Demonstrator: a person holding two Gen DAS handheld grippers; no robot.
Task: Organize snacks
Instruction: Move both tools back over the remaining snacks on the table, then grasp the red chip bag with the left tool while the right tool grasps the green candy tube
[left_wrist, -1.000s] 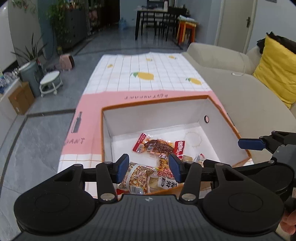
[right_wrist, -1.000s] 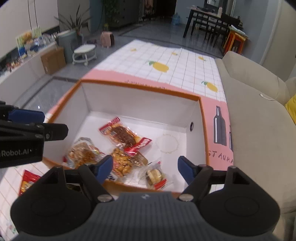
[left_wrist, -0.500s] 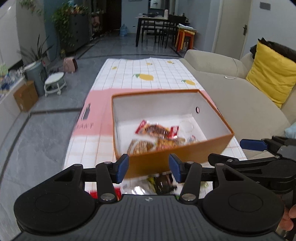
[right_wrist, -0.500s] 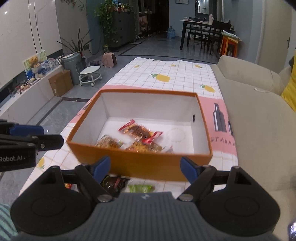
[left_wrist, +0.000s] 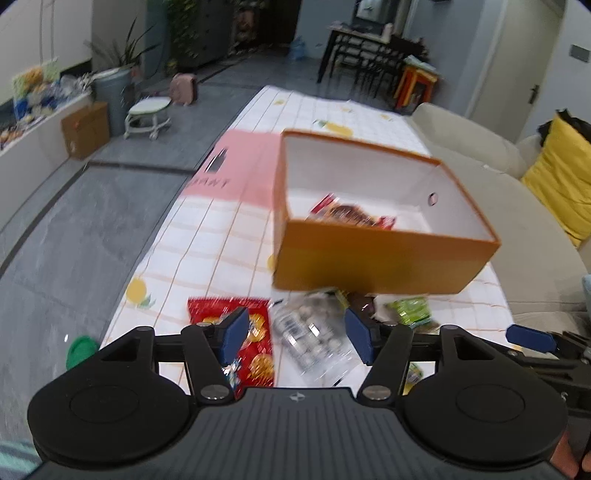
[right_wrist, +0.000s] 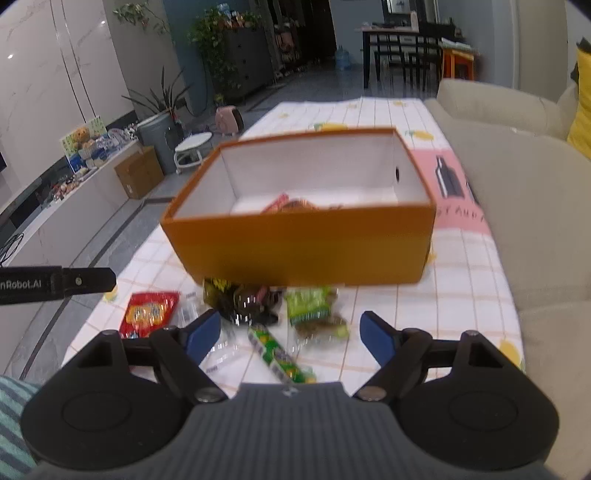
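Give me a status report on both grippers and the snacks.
Left gripper open, jaws just widened, nothing between them. Right gripper open, empty. Orange box holds some snacks; red packet, clear bag, green packets still outside. Nothing blocking.

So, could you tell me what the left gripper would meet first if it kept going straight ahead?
Most likely the clear snack bag lying between the left gripper's open jaws on the table; depth is hard to judge.

left gripper (left_wrist: 295, 334): pulled back from over the box (left_wrist: 369, 264), jaws just opened wider, nothing between them | right gripper (right_wrist: 290, 338): also drawn back | loose snack packets (right_wrist: 314, 308) before the box now in view
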